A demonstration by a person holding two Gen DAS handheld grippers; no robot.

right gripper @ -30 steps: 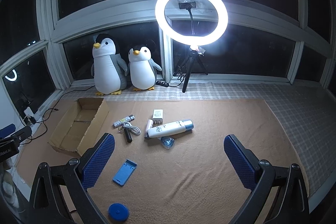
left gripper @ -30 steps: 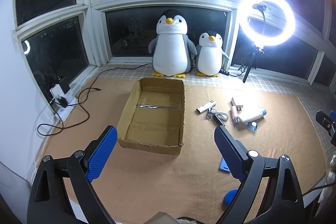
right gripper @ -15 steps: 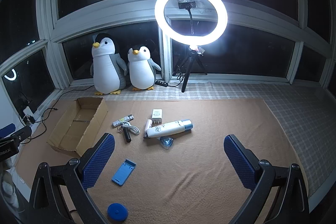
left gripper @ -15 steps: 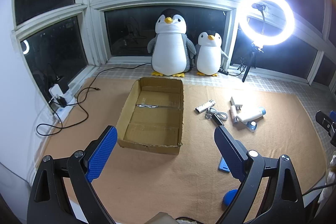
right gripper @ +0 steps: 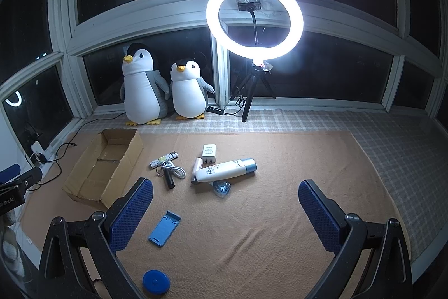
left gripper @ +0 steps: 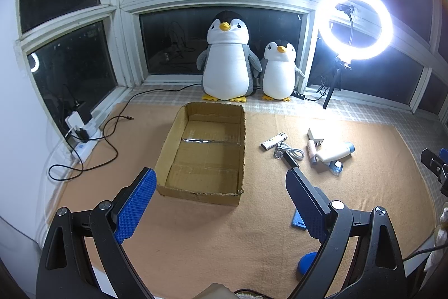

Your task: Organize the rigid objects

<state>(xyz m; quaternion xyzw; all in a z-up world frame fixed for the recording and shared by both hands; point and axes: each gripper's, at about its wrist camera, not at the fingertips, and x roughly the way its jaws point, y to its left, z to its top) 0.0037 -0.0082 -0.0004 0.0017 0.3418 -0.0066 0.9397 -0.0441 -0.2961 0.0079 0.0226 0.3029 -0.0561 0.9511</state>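
An open, empty cardboard box (left gripper: pixel 204 150) (right gripper: pixel 103 167) lies on the orange mat. To its right lie a patterned lighter (right gripper: pixel 163 159) (left gripper: pixel 273 141), a black stick with a white cord (right gripper: pixel 170 173), a white charger (right gripper: pixel 209 152), a white bottle with a blue cap (right gripper: pixel 225 171) (left gripper: pixel 334 153), a small pink tube (right gripper: pixel 196 168) and a clear blue item (right gripper: pixel 222 188). Nearer lie a blue phone stand (right gripper: pixel 163 229) and a blue round disc (right gripper: pixel 156 282). My left gripper (left gripper: pixel 221 187) is open and empty, held above the box's near edge. My right gripper (right gripper: pixel 225 198) is open and empty, above the mat in front of the bottle.
Two plush penguins (left gripper: pixel 226 58) (left gripper: pixel 278 72) and a lit ring light on a tripod (right gripper: pixel 254 18) stand along the window. A power strip with black cables (left gripper: pixel 81 136) lies at the left edge. The mat (right gripper: pixel 280 215) ends at a checked cloth on the right.
Both views have shifted very slightly; the objects sit a little higher in frame. Nothing on the mat has moved and both grippers stay open.
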